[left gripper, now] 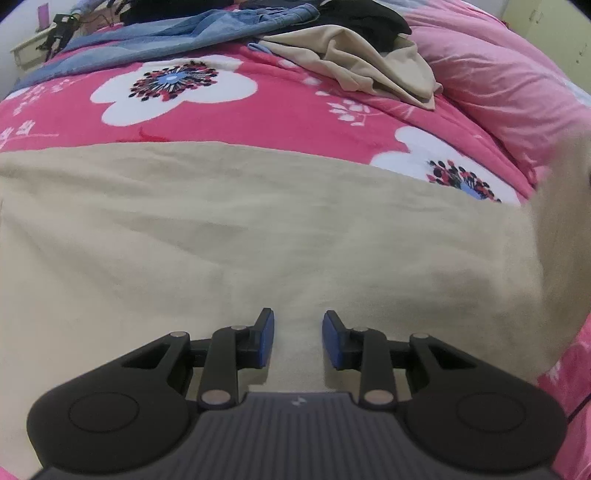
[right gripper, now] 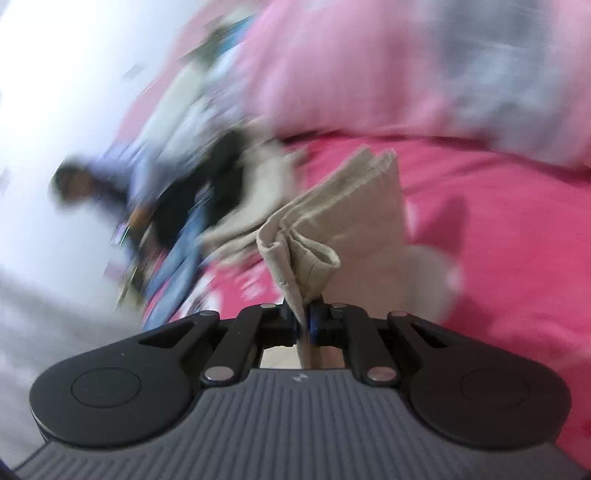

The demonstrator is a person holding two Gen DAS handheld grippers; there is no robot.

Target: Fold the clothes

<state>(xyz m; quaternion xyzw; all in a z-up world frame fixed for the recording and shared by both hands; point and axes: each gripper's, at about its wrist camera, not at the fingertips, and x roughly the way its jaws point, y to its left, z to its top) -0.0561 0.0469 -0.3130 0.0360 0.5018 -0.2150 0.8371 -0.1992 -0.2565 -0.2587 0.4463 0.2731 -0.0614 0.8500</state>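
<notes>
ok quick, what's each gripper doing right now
Left gripper: open, holding nothing, above the beige garment.
Right gripper: closed on a bunched edge of the beige garment.

2 grippers: the left gripper and the right gripper. 2 beige garments: 1 spread near, 1 crumpled far. 1 pair of jeans, 1 black garment, 1 pink pillow.

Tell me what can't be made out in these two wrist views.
- Right wrist view: clothes pile behind the beige garment, smeared by motion blur.
- Left wrist view: garment's right end, blurred and cut off by the frame edge.
- Left wrist view: nightstand items, too small.
</notes>
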